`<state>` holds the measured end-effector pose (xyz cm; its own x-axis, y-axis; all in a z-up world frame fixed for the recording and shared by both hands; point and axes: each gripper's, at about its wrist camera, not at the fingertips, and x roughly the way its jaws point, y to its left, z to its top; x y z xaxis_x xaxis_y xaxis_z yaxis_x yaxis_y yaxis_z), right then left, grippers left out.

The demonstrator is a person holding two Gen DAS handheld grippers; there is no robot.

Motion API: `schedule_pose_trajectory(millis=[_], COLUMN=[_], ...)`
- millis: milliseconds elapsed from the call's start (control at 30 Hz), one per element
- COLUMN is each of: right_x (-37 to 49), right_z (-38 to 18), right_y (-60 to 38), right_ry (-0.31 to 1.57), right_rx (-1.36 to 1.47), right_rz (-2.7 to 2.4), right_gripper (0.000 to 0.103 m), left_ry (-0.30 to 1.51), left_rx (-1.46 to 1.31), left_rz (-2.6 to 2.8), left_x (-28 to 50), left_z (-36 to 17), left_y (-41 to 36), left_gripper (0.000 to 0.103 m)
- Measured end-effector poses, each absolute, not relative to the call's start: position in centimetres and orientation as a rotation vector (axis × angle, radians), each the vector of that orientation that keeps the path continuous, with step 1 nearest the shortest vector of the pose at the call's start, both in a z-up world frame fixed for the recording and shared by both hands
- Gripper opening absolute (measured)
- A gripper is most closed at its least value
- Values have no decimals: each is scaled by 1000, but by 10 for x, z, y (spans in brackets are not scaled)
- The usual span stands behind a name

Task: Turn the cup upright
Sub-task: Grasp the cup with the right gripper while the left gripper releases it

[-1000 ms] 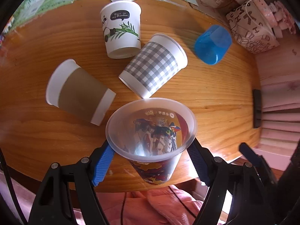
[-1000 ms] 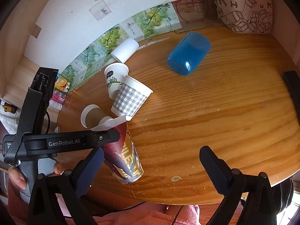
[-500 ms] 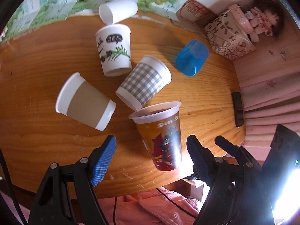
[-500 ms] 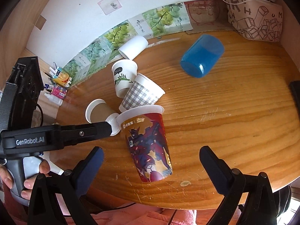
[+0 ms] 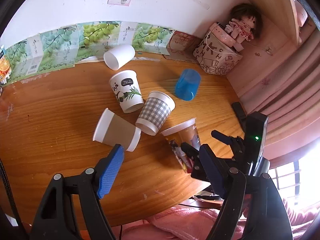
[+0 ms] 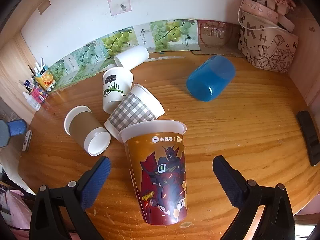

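A tall plastic cup with a robot print stands upright near the table's front edge. My right gripper is open, a finger on each side of the cup, not touching it. In the left wrist view the same cup stands to the right, partly hidden by the right gripper's fingers. My left gripper is open and empty, pulled back to the left over the table's front.
Several cups lie on their sides: a brown-sleeved cup, a grey checked cup, a panda cup, a plain white cup and a blue plastic cup. A printed bag stands back right. A black object lies at the right edge.
My left gripper has let go of the robot cup, left it upright on the table and drawn back and up. My right gripper has moved in around the cup.
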<state>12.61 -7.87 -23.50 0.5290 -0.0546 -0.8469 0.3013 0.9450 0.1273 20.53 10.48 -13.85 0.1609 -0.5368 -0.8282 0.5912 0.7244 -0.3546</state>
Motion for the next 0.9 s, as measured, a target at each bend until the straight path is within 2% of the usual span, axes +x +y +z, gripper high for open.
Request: schedule_pose_trajectory(millis=[433, 700, 833, 900], right_x=[141, 151, 160, 163], right_z=[-251, -256, -259, -260], right_y=[-71, -73, -67, -64], right_ry=[943, 949, 975, 988], right_rx=[218, 221, 197, 186], right_rz=[-285, -287, -268, -246], right_gripper=[103, 103, 99, 93], left_ry=[960, 939, 944, 950], left_rx=[74, 89, 78, 77], left_rz=[-881, -947, -956, -957], left_x=[197, 196, 197, 198], left_z=[-111, -107, -107, -108], left_y=[141, 142, 143, 144], left_gripper=[81, 81, 81, 81])
